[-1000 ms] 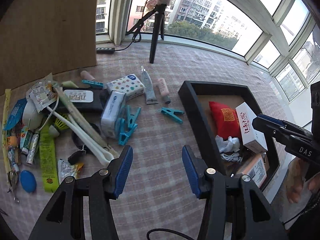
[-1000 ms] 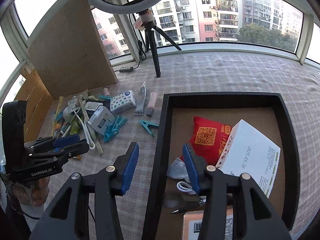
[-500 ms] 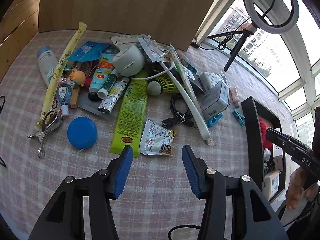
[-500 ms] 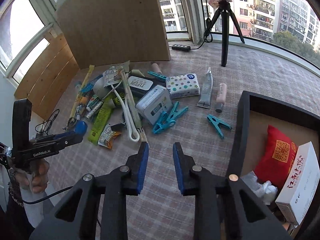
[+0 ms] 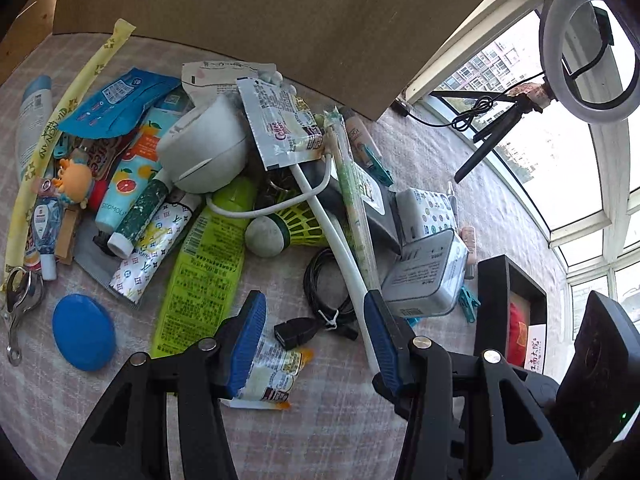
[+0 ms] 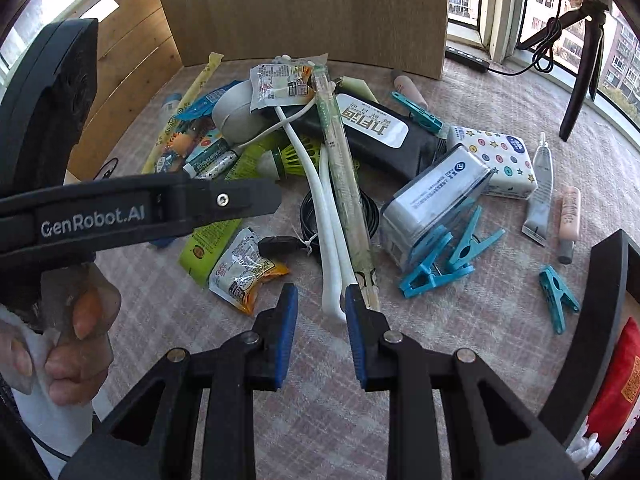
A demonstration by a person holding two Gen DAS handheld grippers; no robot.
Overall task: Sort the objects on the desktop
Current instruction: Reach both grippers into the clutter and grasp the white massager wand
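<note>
A heap of small objects lies on the checked tablecloth. My left gripper point(image 5: 314, 330) is open and empty, low over a black coiled cable point(image 5: 326, 294) and a snack packet point(image 5: 270, 372). My right gripper point(image 6: 322, 318) is open and empty, with a narrower gap, just short of the white shoehorn's end point(image 6: 334, 280) and a long wrapped chopstick pack point(image 6: 348, 184). The black tray point(image 5: 490, 312) with a red pouch point(image 5: 520, 332) stands to the right; its wall also shows in the right wrist view point(image 6: 596, 332).
The heap holds a grey tin box point(image 6: 432, 200), blue clothespins point(image 6: 448, 258), a green shuttlecock point(image 5: 288, 230), a blue disc point(image 5: 84, 332), tubes, packets and a white bowl point(image 5: 204, 152). A cardboard board point(image 5: 260, 12) stands behind. A ring-light tripod point(image 5: 496, 128) stands at the back right.
Both grippers have swung left from the tray toward the heap and come lower and closer. The right gripper's gap went from wide to narrow, then widened a little.
</note>
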